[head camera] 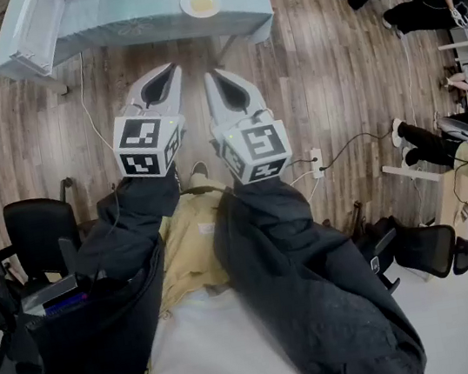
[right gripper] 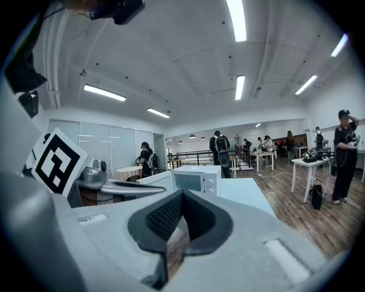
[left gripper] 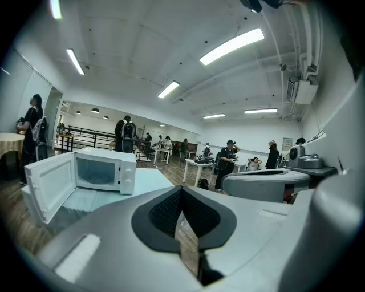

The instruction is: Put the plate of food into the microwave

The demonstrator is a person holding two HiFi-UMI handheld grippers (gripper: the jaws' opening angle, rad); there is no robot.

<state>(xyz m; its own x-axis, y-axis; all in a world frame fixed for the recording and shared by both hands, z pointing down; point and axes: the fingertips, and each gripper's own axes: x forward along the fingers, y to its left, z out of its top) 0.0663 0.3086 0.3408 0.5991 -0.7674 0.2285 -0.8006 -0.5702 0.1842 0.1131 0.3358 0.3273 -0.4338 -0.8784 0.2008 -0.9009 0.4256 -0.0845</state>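
Observation:
A white plate of yellow food (head camera: 201, 3) sits on the table with the pale blue cloth (head camera: 146, 19), far ahead of both grippers. The white microwave (left gripper: 105, 170) stands on that table with its door (left gripper: 48, 185) swung wide open to the left; it also shows in the right gripper view (right gripper: 197, 179). My left gripper (head camera: 171, 67) and right gripper (head camera: 209, 75) are held side by side above the wooden floor, short of the table. Each is shut, with nothing between its jaws. The gripper bodies hide the plate in both gripper views.
Black office chairs stand at the left (head camera: 38, 226) and right (head camera: 424, 248). A power strip (head camera: 316, 162) and cables lie on the floor. People sit at desks at the right (head camera: 430, 10), and others stand in the background (left gripper: 125, 134).

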